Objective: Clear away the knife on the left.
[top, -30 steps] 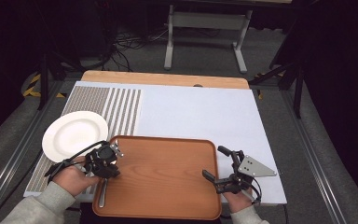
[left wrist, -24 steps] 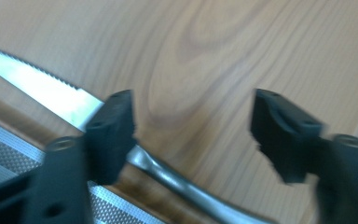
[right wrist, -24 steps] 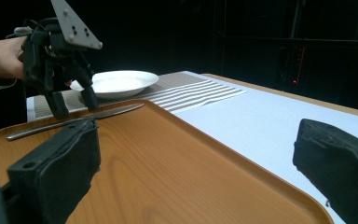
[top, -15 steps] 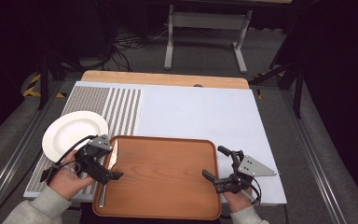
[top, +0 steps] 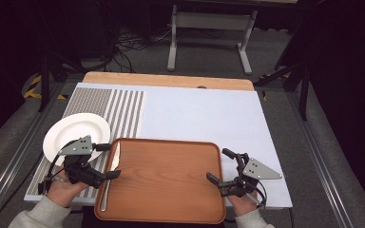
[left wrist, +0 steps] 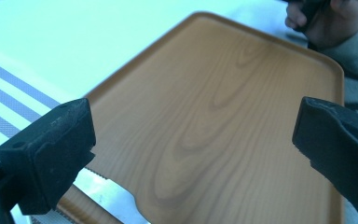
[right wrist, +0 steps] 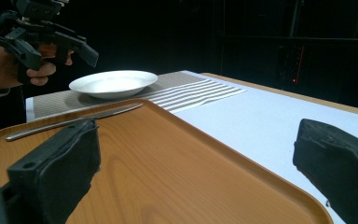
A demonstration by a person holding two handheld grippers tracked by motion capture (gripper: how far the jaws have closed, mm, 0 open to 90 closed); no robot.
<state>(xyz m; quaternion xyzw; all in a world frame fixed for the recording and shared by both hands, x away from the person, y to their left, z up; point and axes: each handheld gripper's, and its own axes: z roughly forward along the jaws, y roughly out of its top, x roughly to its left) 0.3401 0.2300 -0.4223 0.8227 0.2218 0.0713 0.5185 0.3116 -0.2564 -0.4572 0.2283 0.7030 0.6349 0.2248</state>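
Tray point(top: 164, 178) bearing only a knife point(top: 108, 179) along its left rim, white plate point(top: 76, 135) beside it on the mat; left gripper point(top: 105, 161) and right gripper point(top: 218, 166), jaws wide and empty, suggest little done.

Table point(top: 171, 80): white cloth point(top: 204, 118), striped mat point(top: 100, 107), wooden tray point(top: 164, 180)

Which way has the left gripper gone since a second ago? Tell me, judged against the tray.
Yes. The left gripper has pulled back off the tray's left rim, out toward the white plate. Its jaws stand open.
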